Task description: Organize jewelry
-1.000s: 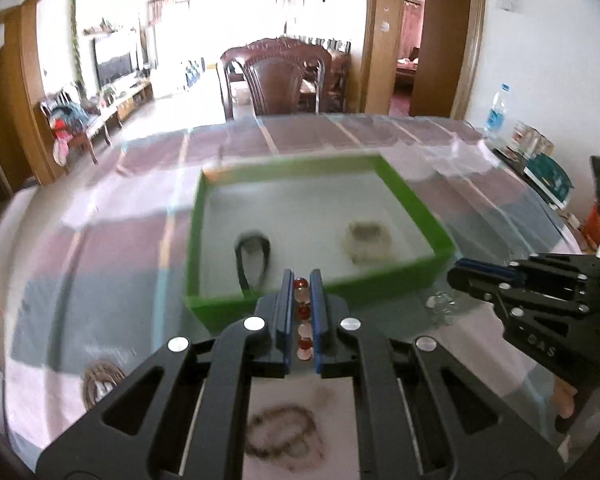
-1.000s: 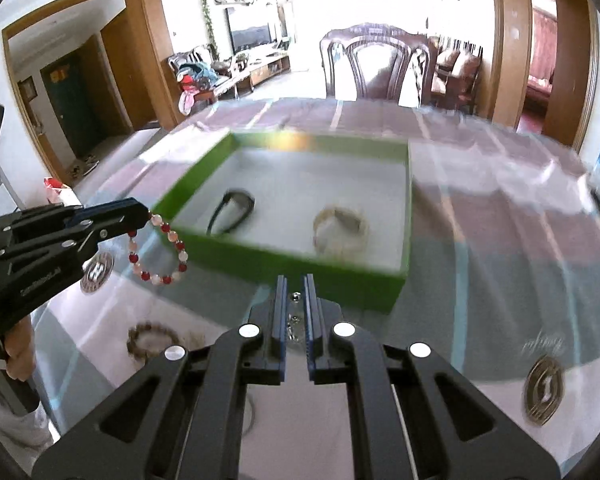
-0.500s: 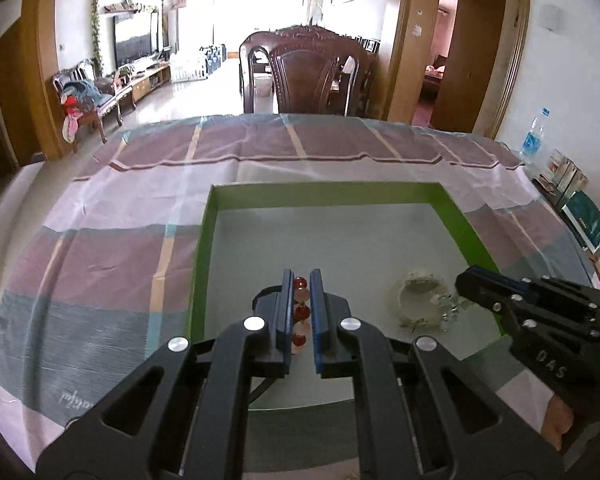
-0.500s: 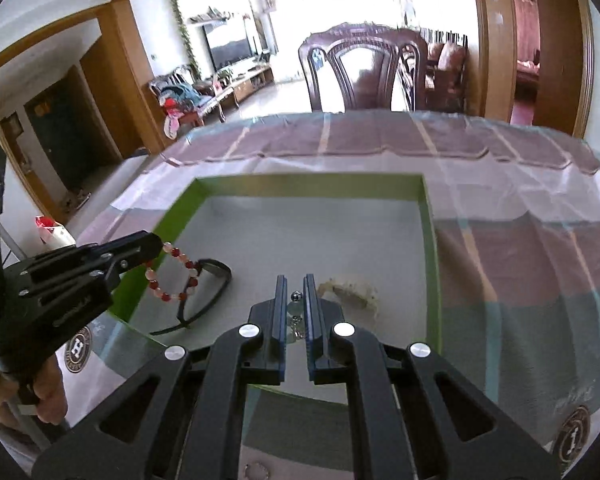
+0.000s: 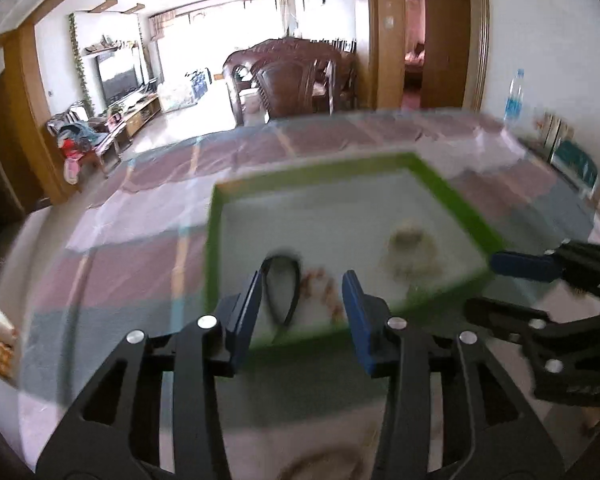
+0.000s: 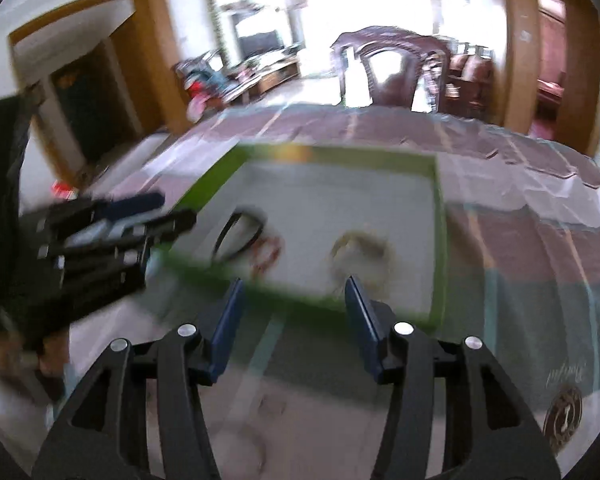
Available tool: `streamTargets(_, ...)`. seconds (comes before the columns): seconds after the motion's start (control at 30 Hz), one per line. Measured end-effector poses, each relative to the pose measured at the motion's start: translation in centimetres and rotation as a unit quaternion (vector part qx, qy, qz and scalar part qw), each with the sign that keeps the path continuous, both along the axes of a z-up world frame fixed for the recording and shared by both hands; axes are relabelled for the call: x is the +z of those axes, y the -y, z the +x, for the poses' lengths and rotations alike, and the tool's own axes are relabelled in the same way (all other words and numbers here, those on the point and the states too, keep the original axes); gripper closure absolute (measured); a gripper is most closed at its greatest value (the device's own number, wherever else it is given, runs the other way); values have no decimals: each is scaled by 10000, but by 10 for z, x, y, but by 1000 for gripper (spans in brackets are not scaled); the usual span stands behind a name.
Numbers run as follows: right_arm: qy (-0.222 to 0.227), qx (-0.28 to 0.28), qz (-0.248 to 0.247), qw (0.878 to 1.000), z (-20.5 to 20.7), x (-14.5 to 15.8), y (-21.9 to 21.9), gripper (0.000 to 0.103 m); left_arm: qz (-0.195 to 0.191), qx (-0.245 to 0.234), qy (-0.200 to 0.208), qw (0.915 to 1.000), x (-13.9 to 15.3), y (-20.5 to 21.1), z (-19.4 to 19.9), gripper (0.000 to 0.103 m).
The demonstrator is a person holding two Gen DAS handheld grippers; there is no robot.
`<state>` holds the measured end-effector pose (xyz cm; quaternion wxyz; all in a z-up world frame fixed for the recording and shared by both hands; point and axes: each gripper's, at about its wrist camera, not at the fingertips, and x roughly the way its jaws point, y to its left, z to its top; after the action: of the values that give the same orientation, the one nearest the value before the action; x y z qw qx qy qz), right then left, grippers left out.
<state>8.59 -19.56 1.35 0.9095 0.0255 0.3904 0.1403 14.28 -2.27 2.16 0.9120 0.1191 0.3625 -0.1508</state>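
In green tray [image 5: 456, 196], beaded bracelet [image 5: 320, 288]

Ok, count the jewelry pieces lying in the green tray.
3 clear: black loop at left, red bead bracelet beside it, pale bracelet at right. Blur may hide a small fourth.

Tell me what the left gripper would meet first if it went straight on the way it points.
Probably the red bead bracelet on the tray floor, beside the black band. The left gripper is open and empty; blur leaves depth uncertain.
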Motion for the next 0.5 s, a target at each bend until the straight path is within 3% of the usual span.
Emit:
streamTargets(0.2,-554,584,-807,9935,-33,-38,-26,51,422,-134,-978,9942,-46,-34,-47,62)
streamTargets(0.27,-667,661,-870,9918,-34,-46,-30,51,524,-22,-1273,9905,-62,-48,-58,80)
streamTargets(0.3,-721,696,-860,9912,-33,-49,-32,51,496,-5,-1393,9890,-67,-53,-62,81)
streamTargets(0.5,-825,1248,-819,9853,-38,-51,-71,54,244,123,-1522,9880,-77,-66,-67,81)
